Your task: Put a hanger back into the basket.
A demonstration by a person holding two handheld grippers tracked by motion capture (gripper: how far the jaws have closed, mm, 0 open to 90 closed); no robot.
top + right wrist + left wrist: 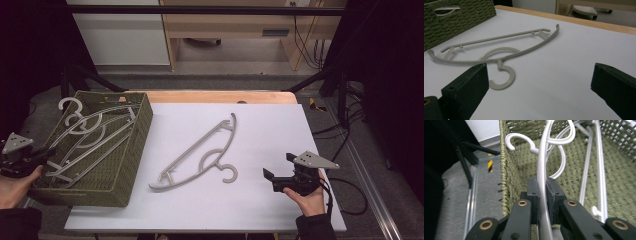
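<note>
A grey plastic hanger (192,150) lies flat on the white table sheet, its hook (230,174) pointing toward the near right. My right gripper (278,166) rests open just right of that hook. In the right gripper view the hanger (506,53) lies ahead of the wide-apart jaws (539,82), with nothing between them. Two more grey hangers (80,127) sit in the green woven basket (132,165) at the left. My left gripper (46,154) is at the basket's near left corner, shut on the rim of one hanger (542,165).
The second hanger (599,170) lies on the basket floor beside the held one. The table's wooden far edge (215,96) shows behind the sheet. Black frame legs and cables stand off the table's right side (345,125).
</note>
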